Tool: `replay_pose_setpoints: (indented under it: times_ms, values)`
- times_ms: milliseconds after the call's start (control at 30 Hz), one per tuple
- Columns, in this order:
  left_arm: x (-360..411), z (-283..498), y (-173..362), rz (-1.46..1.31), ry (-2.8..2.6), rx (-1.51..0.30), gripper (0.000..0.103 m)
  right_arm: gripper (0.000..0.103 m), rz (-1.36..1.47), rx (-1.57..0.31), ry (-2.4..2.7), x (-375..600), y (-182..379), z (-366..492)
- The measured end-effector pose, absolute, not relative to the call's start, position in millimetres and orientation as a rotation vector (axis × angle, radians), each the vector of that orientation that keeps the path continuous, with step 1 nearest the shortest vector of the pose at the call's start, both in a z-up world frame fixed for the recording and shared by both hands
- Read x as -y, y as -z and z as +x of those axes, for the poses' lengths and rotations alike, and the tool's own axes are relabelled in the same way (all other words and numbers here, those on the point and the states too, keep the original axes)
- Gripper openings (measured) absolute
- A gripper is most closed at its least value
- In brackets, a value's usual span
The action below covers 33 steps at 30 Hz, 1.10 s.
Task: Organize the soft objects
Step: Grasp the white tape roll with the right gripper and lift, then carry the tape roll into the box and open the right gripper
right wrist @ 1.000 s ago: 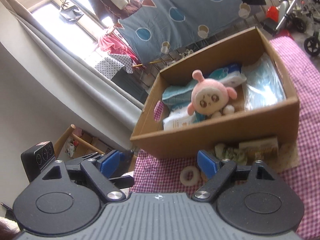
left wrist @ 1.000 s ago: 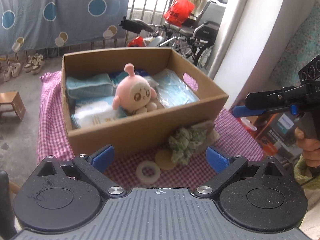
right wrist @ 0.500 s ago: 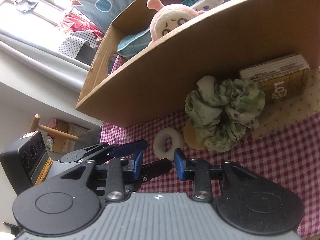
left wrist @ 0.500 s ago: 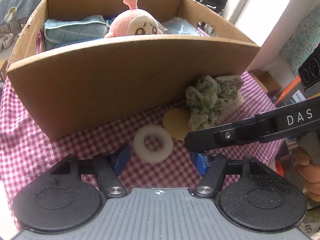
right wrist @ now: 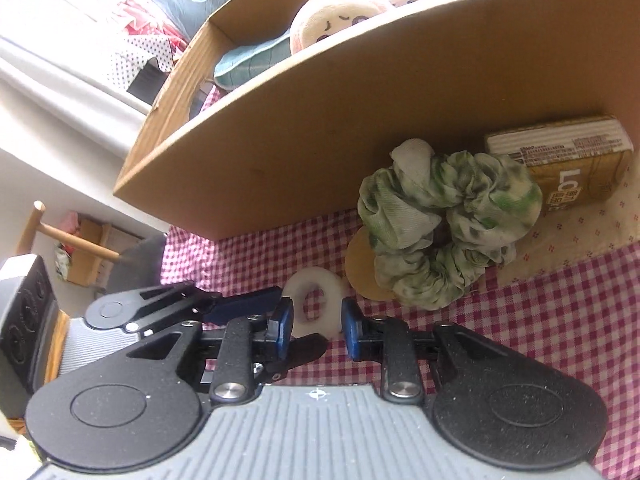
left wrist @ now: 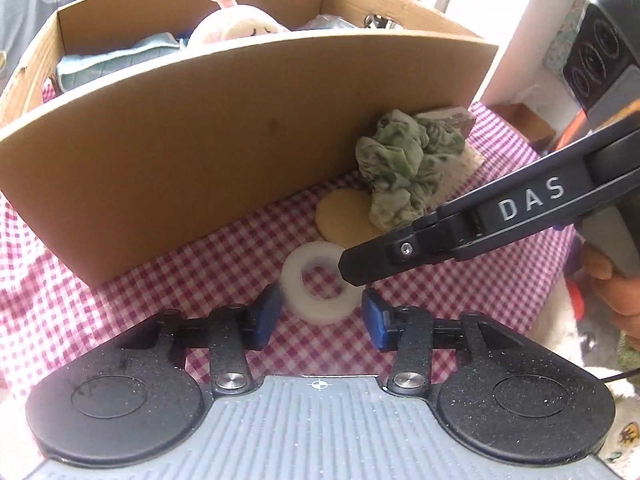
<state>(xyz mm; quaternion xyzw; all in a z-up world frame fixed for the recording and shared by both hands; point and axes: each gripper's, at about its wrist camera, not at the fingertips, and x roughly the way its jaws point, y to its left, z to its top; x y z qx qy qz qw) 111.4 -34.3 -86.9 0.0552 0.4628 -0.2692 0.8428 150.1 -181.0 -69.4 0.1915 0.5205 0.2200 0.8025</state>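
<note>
A white foam ring (left wrist: 318,300) lies on the pink checked cloth in front of the cardboard box (left wrist: 200,140). My left gripper (left wrist: 320,316) straddles the ring and its jaws are closing; a gap shows at the right pad. My right gripper (right wrist: 316,324) reaches in from the right and is closing too. Its blue pads press the white ring (right wrist: 316,280) into an oval. A green scrunchie (right wrist: 440,232) rests partly on a tan round pad (right wrist: 358,264) just beyond. Inside the box sit a pink plush (right wrist: 332,20) and a teal cloth (right wrist: 248,60).
A brown tissue pack (right wrist: 560,164) lies on a white flowered cloth (right wrist: 580,240) against the box's front wall (right wrist: 360,100), which stands close ahead. A person's hand (left wrist: 612,280) holds the right gripper's handle. The table's left edge drops off near a wooden stool (right wrist: 72,240).
Both grippers have come down toward the table and narrowed from wide open. The white ring now sits between both pairs of pads, and the box wall fills the view.
</note>
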Motion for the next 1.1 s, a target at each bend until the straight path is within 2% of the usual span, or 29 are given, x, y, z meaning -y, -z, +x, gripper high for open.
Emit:
replay_pose_setpoints:
  times_ms: [167, 300, 467, 700, 867, 1000, 1100]
  values:
    - [42, 104, 88, 0.193, 0.553, -0.949, 0.049, 0.024, 0.352, -1.121, -0.466, 169, 73, 148]
    - [50, 97, 90, 0.256, 0.545, -0.911, 0.046, 0.02, 0.33, -1.105, -0.462, 164, 77, 146]
    - [50, 93, 86, 0.254, 0.532, -0.893, 0.046, 0.019, 0.343, -1.085, -0.477, 166, 71, 138]
    - [42, 64, 33, 0.293, 0.494, -0.743, 0.046, 0.02, 0.273, -0.903, -0.543, 164, 1, 119]
    - [55, 76, -20, 0.352, 0.482, -0.59, 0.046, 0.02, 0.206, -0.767, -0.566, 182, -57, 136]
    - [81, 114, -50, 0.377, 0.512, -0.549, 0.046, 0.02, 0.193, -0.758, -0.54, 208, -84, 174]
    - [99, 151, -59, 0.366, 0.553, -0.588, 0.046, 0.02, 0.202, -0.82, -0.514, 231, -88, 212]
